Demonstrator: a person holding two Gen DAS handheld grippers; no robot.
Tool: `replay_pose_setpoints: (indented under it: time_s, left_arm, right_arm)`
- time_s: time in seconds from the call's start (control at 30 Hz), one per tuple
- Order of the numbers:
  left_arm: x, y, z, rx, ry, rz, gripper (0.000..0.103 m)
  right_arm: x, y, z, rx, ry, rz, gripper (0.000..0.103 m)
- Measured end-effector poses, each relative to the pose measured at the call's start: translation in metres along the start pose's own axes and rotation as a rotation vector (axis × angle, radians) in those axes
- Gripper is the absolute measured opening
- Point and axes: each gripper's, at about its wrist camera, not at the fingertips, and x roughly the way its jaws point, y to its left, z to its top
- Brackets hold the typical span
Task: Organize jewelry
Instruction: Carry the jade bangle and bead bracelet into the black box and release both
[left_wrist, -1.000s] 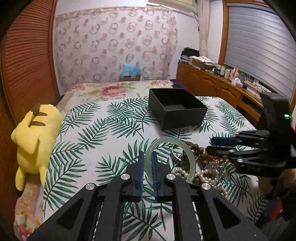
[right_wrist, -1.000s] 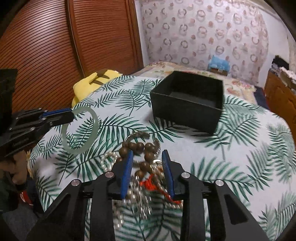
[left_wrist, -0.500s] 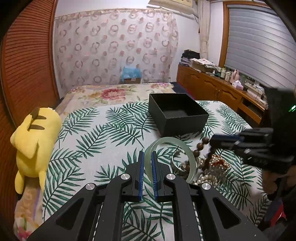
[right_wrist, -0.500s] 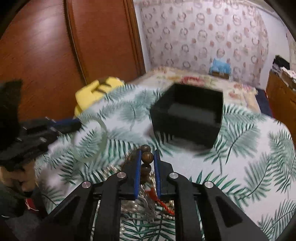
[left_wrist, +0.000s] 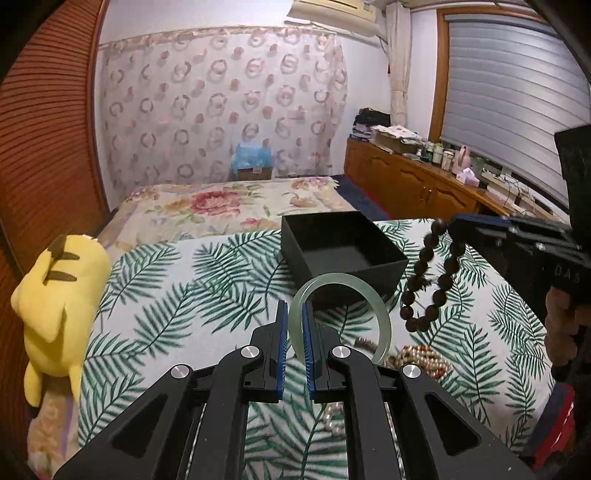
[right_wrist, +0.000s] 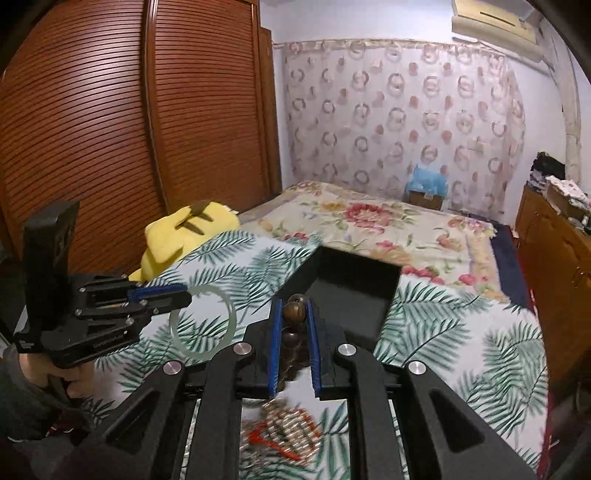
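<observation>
My left gripper (left_wrist: 294, 325) is shut on a pale green jade bangle (left_wrist: 373, 306), held above the bed; the bangle also shows in the right wrist view (right_wrist: 221, 339). My right gripper (right_wrist: 293, 314) is shut on a dark wooden bead bracelet (right_wrist: 294, 313), which hangs in the air just right of the box in the left wrist view (left_wrist: 430, 280). An open, empty black box (left_wrist: 343, 247) sits ahead of both grippers on the palm-leaf bedspread (left_wrist: 166, 295). A heap of pearl and bead jewelry (left_wrist: 417, 360) lies below the grippers.
A yellow plush toy (left_wrist: 55, 295) lies at the bed's left edge beside the wooden wardrobe doors (right_wrist: 129, 129). A wooden cabinet (left_wrist: 417, 184) with clutter runs along the right wall. A floral quilt (left_wrist: 229, 203) covers the bed beyond the box.
My right gripper closed on the wooden bead bracelet and lifted it off the heap toward the box. My left gripper rose with the bangle and moved closer to the box.
</observation>
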Motion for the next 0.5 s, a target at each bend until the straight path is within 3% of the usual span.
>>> replay_pose_setpoints:
  time_s: [0.5]
  left_arm:
    - [0.073, -0.019, 0.047, 0.032, 0.029, -0.011, 0.007]
  right_arm:
    - [0.033, -0.047, 0.039, 0.006, -0.029, -0.079, 0.015]
